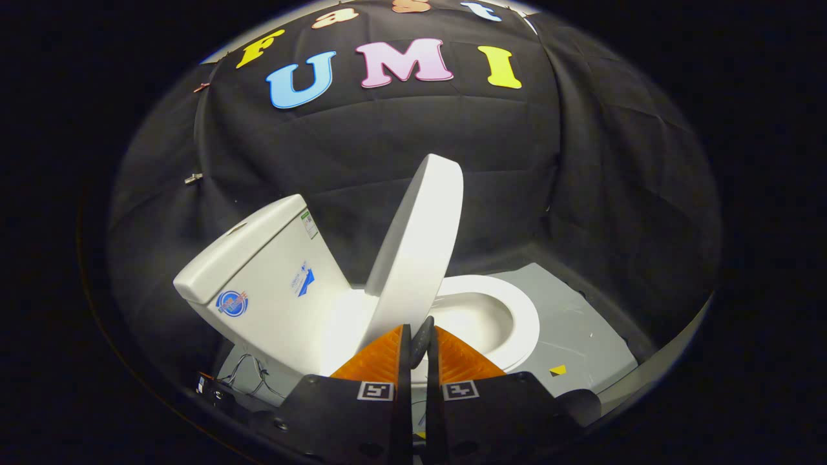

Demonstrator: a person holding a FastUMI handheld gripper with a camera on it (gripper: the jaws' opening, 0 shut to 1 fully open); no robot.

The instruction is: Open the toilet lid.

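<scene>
Claw (417, 345): fingers nearly together, clamped on nothing.
Toilet lid (420, 245): just ahead, raised, its long axis tilted towards the cistern (258, 278).

The toilet lid (420, 252) looks like smooth, glossy plastic. The tank (265, 278) and bowl (517, 323) look like shiny glazed ceramic. The wall (400, 148) is matt, wrinkled cloth.

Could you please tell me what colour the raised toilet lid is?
The toilet lid is plain glossy white, seen in the gripper view.
</scene>
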